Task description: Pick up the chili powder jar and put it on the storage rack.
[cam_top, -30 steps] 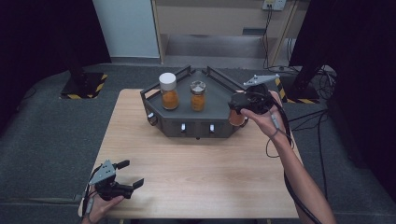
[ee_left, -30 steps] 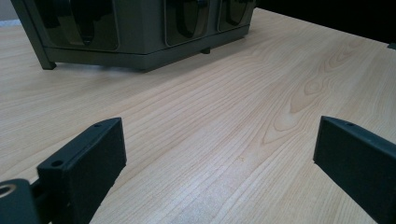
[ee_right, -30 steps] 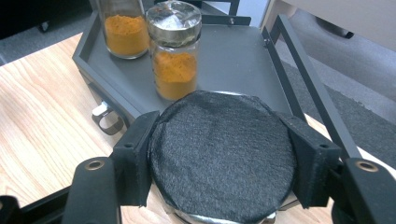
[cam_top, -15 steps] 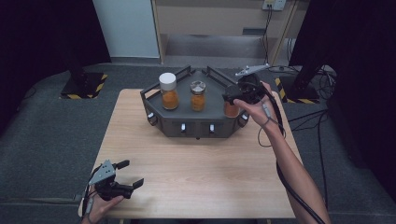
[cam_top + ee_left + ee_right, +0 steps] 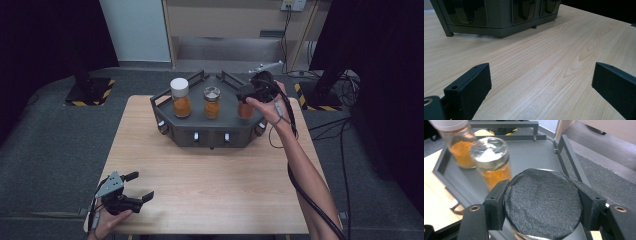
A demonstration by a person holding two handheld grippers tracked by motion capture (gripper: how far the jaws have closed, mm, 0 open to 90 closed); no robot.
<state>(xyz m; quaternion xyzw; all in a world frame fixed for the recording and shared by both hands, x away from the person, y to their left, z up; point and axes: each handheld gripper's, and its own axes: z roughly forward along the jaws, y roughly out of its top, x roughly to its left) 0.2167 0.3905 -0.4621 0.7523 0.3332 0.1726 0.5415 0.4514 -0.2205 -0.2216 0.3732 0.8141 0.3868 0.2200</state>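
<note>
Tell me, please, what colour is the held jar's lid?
Black lid, clearest in the right gripper view.

One camera overhead, one riding on each gripper

The high view looks forward and down from the person's side, taking in the whole tabletop and the dark tray at its far edge. The left gripper view sits low, just above the wood, facing the tray's front wall. The right gripper view looks steeply down, very near, into the same tray and its jars.
</note>
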